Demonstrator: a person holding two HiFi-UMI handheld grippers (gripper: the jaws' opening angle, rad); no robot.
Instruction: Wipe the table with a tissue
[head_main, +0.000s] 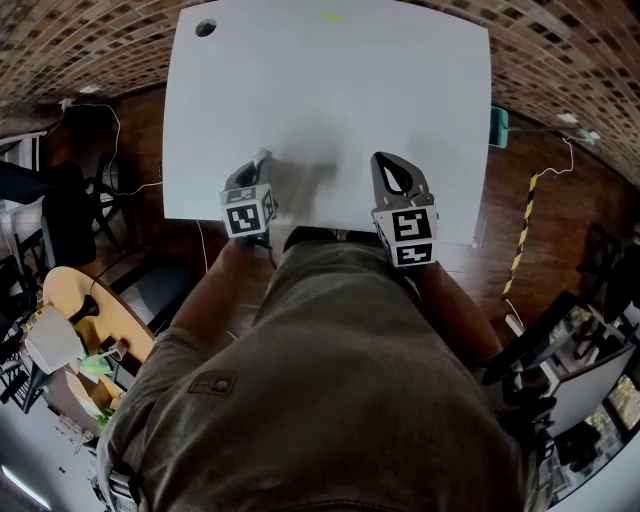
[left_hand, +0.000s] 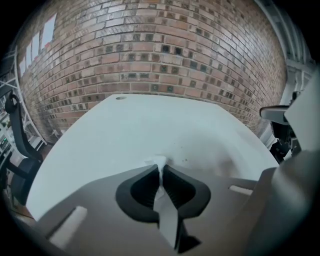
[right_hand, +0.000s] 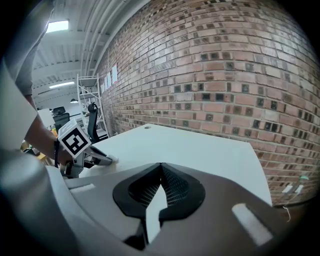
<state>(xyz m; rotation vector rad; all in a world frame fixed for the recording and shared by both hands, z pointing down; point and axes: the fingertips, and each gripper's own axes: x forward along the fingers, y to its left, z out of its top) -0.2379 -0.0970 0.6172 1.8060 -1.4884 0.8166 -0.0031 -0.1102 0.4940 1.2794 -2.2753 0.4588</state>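
The white table (head_main: 330, 90) fills the upper half of the head view. My left gripper (head_main: 262, 160) reaches over its near edge at the left, shut on a small white tissue (left_hand: 159, 161) that pokes out between the closed jaws just above the tabletop (left_hand: 125, 130). From the right gripper view, the left gripper (right_hand: 107, 159) shows that tissue (right_hand: 113, 158) at its tip, low over the table (right_hand: 200, 150). My right gripper (head_main: 386, 162) hovers over the near edge further right, shut with nothing in it. Its tips meet in its own view (right_hand: 161, 165).
A round cable hole (head_main: 205, 28) sits in the table's far left corner. A brick wall (left_hand: 160, 55) stands behind the table. An office chair (left_hand: 15, 145) is at the left and a round wooden table (head_main: 90, 310) near me. A teal object (head_main: 498, 125) hangs at the table's right edge.
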